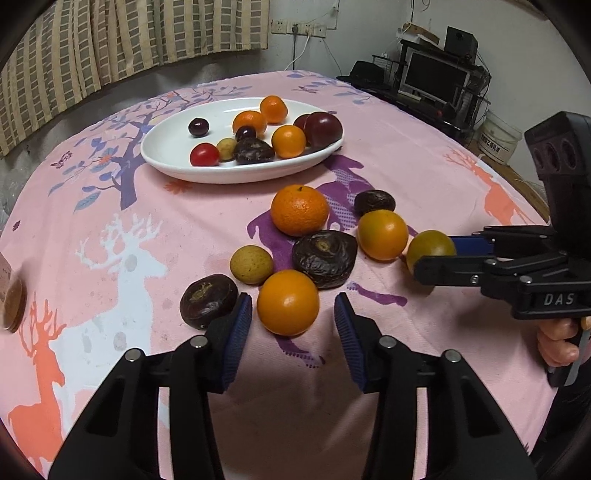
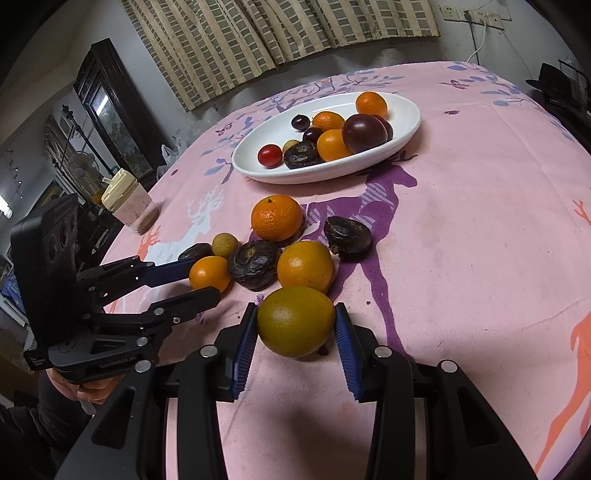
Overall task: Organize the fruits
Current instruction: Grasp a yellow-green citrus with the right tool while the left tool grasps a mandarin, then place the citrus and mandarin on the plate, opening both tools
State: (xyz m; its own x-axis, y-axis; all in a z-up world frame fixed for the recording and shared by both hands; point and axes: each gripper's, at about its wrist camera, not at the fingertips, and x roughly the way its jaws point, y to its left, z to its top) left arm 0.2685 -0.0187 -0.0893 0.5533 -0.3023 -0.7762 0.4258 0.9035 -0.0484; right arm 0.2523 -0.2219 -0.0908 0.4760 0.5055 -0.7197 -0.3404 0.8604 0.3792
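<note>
Left wrist view: left gripper (image 1: 293, 308) jaws apart, flanking a small orange (image 1: 287, 302) on the counter (image 1: 424, 177); firm, smooth, likely to roll, so grip across its widest part. Right wrist view: right gripper (image 2: 296, 320) jaws clamped on a greenish-yellow citrus (image 2: 295, 321). Open cloth lies right of the white plate (image 2: 255, 146).

A lived-in room of a home: the worktop wears a pink cloth (image 1: 424, 173) printed with deer and trees, and a striped curtain (image 1: 122, 40) hangs behind it. On the far side a stand holds a monitor (image 1: 436, 79) and a speaker (image 1: 460, 41), beneath wall sockets (image 1: 299, 27). A dark framed cabinet (image 2: 107, 107) and a lidded jar (image 2: 127, 203) stand at the other side.
</note>
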